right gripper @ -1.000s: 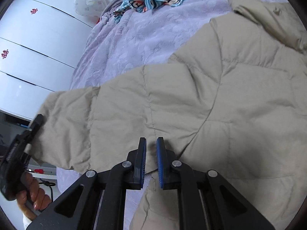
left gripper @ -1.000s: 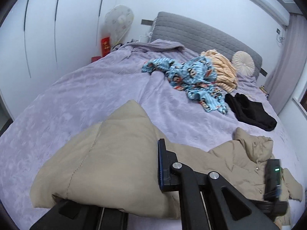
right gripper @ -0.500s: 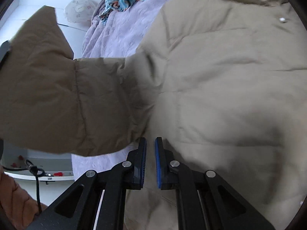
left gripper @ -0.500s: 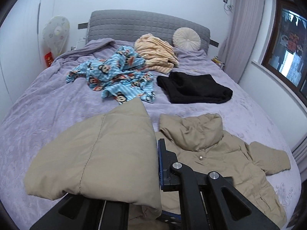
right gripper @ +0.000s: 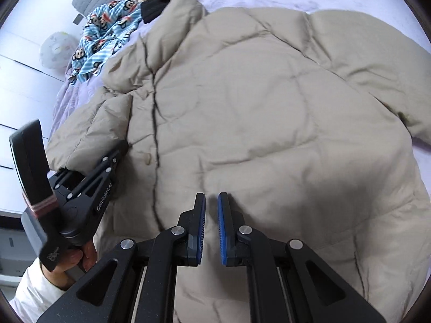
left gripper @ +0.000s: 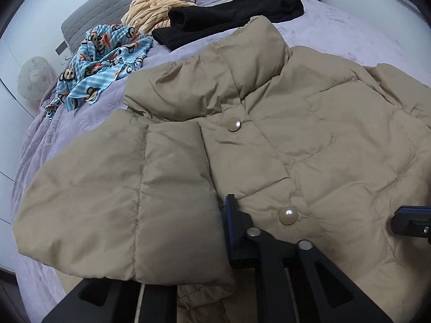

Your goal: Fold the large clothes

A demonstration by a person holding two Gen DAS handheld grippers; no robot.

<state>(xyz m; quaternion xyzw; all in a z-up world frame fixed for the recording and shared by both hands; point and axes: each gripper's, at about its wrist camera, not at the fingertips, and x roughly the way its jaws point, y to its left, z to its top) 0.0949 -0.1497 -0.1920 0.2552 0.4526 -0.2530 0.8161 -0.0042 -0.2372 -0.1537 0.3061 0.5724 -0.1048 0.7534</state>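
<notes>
the left gripper point(right gripper: 118, 148), fingers just parted, lays the sleeve point(left gripper: 121, 202) over the beige jacket point(right gripper: 269, 107) on the bed point(left gripper: 350, 27), while the right gripper point(right gripper: 211, 215) hovers nearly closed, holding nothing.

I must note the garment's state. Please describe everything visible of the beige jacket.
The jacket is a beige quilted puffer, with a stand-up collar and two pearl-like buttons down the closed front. It lies front up on the purple bedspread. One sleeve is folded across the chest, its cuff between the left gripper's just-opening jaws.
</notes>
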